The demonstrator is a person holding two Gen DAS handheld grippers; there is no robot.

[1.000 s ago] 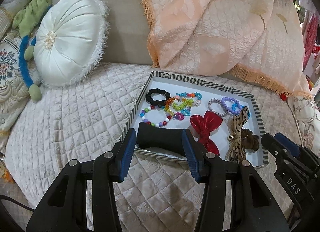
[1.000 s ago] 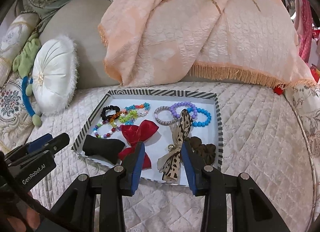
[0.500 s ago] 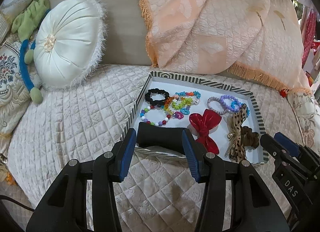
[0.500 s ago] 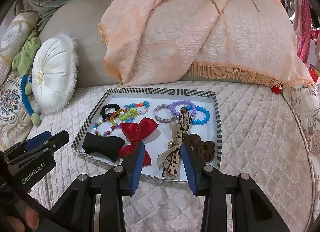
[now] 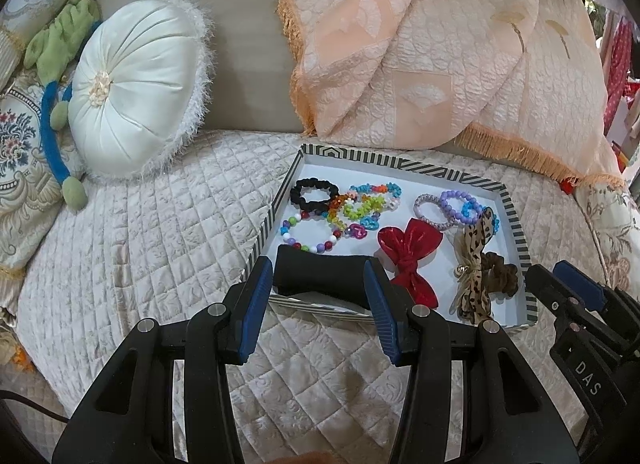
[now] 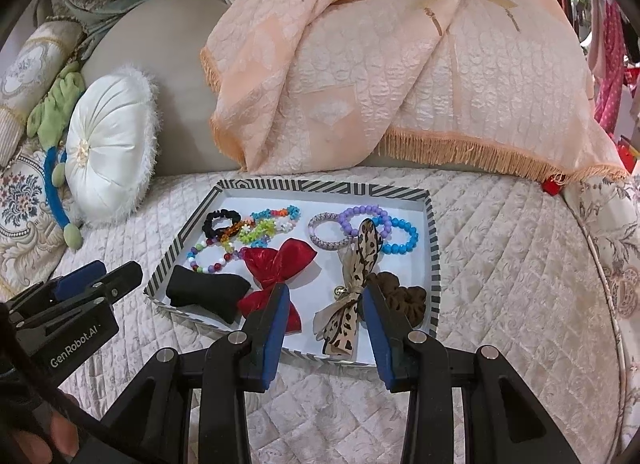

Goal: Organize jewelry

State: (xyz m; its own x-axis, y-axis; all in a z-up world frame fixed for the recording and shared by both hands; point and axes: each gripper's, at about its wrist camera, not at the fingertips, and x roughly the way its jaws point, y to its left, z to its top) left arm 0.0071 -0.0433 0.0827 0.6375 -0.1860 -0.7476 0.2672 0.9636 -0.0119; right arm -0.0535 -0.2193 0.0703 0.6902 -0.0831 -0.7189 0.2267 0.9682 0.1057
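A striped-rim tray (image 5: 505,200) (image 6: 433,248) lies on the quilted sofa seat. It holds a black bow (image 5: 320,274) (image 6: 208,292), a red bow (image 5: 410,252) (image 6: 280,268), a leopard-print bow (image 5: 474,260) (image 6: 356,276), a brown scrunchie (image 6: 404,298), a black scrunchie (image 5: 314,194) and several bead bracelets (image 5: 368,204) (image 6: 360,230). My left gripper (image 5: 318,282) is open and empty, hovering before the tray's near rim by the black bow. My right gripper (image 6: 326,304) is open and empty, above the near rim by the leopard bow.
A round white cushion (image 5: 136,88) leans at the back left beside a green-and-blue plush toy (image 5: 60,64). A peach fringed throw (image 6: 380,64) drapes over the backrest behind the tray. Quilted seat (image 5: 140,244) surrounds the tray.
Both grippers have pulled back slightly from the tray, which now sits a little farther away in each view. Nothing in the tray moved.
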